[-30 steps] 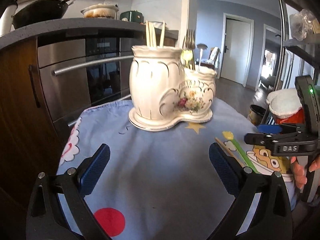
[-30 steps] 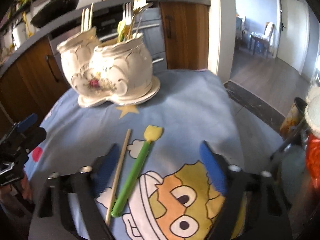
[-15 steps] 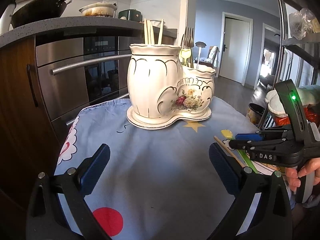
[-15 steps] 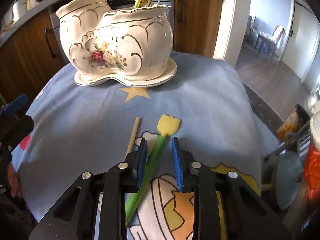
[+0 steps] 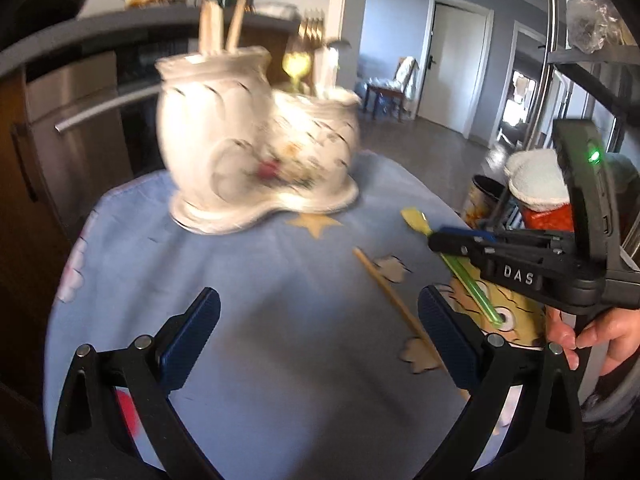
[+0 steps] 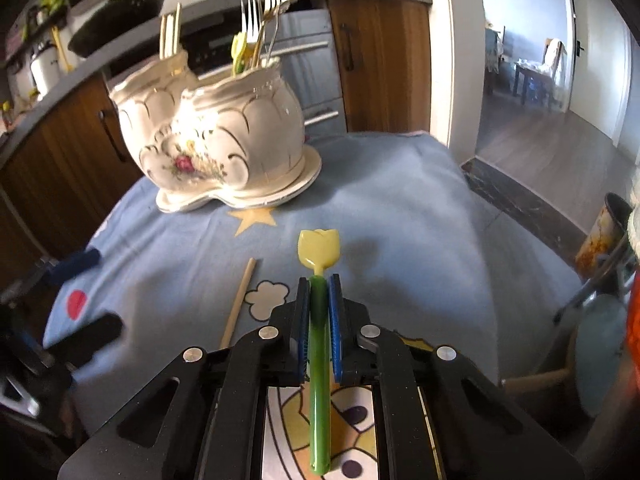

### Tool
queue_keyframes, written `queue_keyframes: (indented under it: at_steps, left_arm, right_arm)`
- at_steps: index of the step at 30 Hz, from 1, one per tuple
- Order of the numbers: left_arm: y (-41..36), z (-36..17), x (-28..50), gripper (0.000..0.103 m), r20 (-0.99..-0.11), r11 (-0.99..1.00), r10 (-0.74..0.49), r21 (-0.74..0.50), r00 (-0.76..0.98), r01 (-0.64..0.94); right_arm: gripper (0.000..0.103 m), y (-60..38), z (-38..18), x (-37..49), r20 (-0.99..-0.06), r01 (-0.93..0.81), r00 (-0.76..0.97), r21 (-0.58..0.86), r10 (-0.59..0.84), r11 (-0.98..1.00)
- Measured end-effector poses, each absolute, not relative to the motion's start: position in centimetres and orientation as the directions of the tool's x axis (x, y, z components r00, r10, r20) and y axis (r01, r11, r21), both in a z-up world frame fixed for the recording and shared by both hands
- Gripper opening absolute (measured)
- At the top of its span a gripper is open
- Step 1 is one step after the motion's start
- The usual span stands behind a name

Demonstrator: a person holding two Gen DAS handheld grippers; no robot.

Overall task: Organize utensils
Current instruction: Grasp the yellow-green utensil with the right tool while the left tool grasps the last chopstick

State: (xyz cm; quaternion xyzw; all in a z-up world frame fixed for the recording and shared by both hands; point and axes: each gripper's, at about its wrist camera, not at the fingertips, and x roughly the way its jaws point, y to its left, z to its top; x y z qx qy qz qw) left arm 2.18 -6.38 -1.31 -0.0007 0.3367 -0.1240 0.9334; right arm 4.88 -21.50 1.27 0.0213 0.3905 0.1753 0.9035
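A white ceramic double-pot holder point(image 6: 224, 148) point(image 5: 256, 152) stands at the far side of the table; its tall pot holds chopsticks point(image 6: 170, 36), its low pot holds forks point(image 6: 264, 8). My right gripper point(image 6: 319, 292) point(image 5: 444, 240) is shut on the green handle of a tulip-headed spoon point(image 6: 319, 320) point(image 5: 416, 220) and holds it above the cloth, yellow head forward. A single wooden chopstick point(image 6: 240, 300) point(image 5: 392, 296) lies on the cloth left of it. My left gripper point(image 5: 316, 340) is open and empty, low over the near side of the cloth.
A blue cartoon cloth point(image 6: 400, 200) covers the table. Wooden cabinets and an oven point(image 5: 80, 120) stand behind the holder. A pan point(image 6: 116, 20) sits on the counter. A bin point(image 6: 600, 232) and metal shelving point(image 5: 560, 80) are to the right.
My right gripper closed on the green spoon and lifted it off the cloth. The left gripper view swung, with the holder now blurred and further left.
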Motion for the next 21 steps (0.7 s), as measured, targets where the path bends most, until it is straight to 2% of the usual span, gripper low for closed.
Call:
queue_keyframes:
  at_steps: [2, 4, 6, 10, 14, 17, 19, 21]
  left_arm:
    - [-7.5, -1.6, 2.1, 0.097, -0.644, 0.969, -0.225, -0.067, 0.731, 0.239]
    - [-8.7, -1.7, 2.0, 0.087, -0.661, 0.967, -0.221, -0.052, 0.717, 0.25]
    - [-9.6, -2.1, 2.0, 0.082, -0.685, 0.962, -0.237, -0.066, 0.689, 0.265]
    - [-11.2, -3.1, 1.8, 0.068, -0.726, 0.953, -0.267, -0.1, 0.633, 0.287]
    - [-13.2, -3.9, 1.4, 0.056, -0.751, 0.948, -0.24, -0.044, 0.616, 0.316]
    - [-14.0, -4.4, 1.5, 0.04, -0.763, 0.952, -0.18, 0.023, 0.621, 0.305]
    - [-13.4, -4.2, 1.7, 0.023, -0.766, 0.956, -0.18, 0.011, 0.617, 0.293]
    - [-12.5, -3.9, 2.1, 0.011, -0.773, 0.952, -0.213, -0.026, 0.598, 0.306]
  right_arm:
    - [0.01, -21.9, 1.6, 4.7, -0.682, -0.302, 0.652, 0.169, 0.332, 0.938]
    - [0.01, -22.3, 2.0, 4.6, -0.667, -0.3, 0.666, 0.171, 0.335, 0.938]
    - [0.01, -23.1, 2.2, 4.5, -0.653, -0.302, 0.672, 0.189, 0.349, 0.934]
    - [0.01, -24.0, 2.2, 4.2, -0.637, -0.304, 0.676, 0.217, 0.37, 0.928]
    - [0.01, -24.4, 2.0, 4.1, -0.63, -0.312, 0.672, 0.236, 0.389, 0.92]
    - [0.01, -24.5, 2.0, 3.8, -0.624, -0.321, 0.671, 0.242, 0.4, 0.916]
    - [0.01, -24.5, 2.1, 3.6, -0.618, -0.329, 0.673, 0.242, 0.407, 0.913]
    - [0.01, -24.5, 2.2, 3.4, -0.615, -0.335, 0.673, 0.241, 0.41, 0.911]
